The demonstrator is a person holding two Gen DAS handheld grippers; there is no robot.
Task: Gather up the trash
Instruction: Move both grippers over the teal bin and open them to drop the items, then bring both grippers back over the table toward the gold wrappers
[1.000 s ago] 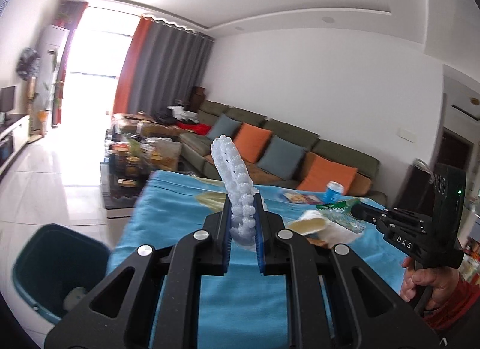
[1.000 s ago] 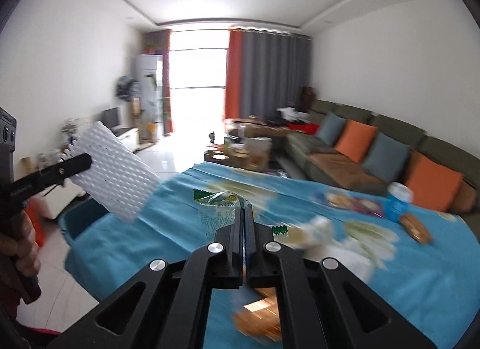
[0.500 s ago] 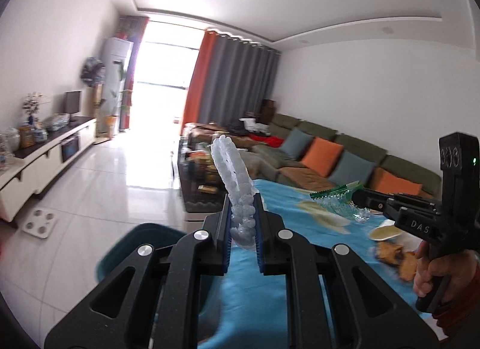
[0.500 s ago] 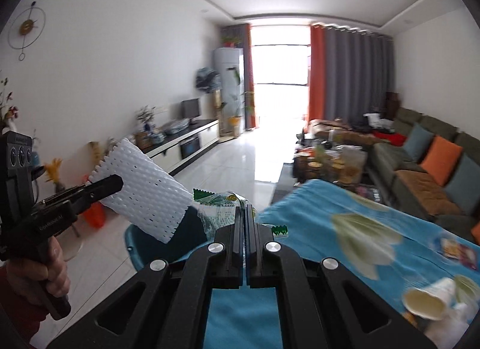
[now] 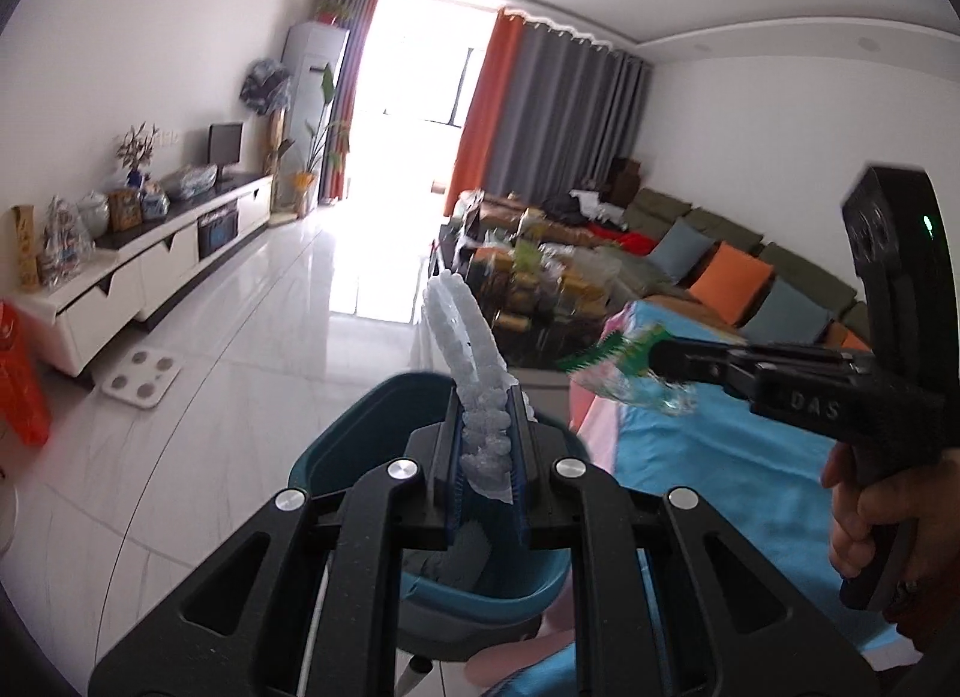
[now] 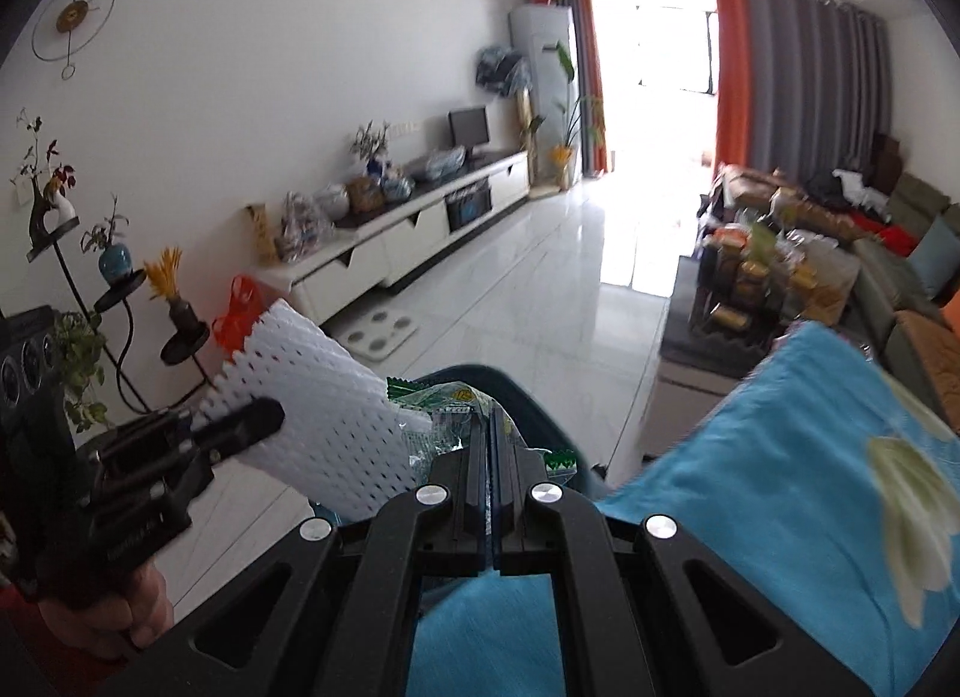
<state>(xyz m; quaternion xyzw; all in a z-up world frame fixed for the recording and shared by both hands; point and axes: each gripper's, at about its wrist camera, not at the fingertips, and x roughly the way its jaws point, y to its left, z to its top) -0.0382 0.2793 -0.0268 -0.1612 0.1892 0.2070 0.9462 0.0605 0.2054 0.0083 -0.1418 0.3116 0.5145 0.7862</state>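
Left gripper (image 5: 487,445) clamped on white foam net (image 5: 465,349), right gripper (image 6: 492,457) pinched shut on green-edged wrapper (image 6: 447,406), both above teal bin (image 5: 360,415) beside blue-clothed table (image 6: 780,457)

We see strong daylight from the window (image 5: 420,67), overexposed, with glare on the floor (image 5: 288,301). Fisheye bends the edges; the table (image 6: 780,457) is motion-blurred.

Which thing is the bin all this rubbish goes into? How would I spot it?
Find the table with the bright blue cloth; at its near corner, on the white tiled floor, stands a dark teal plastic bin. Unlike the white scale and orange bag nearby, it sits right below the white foam sheet held in the left gripper.
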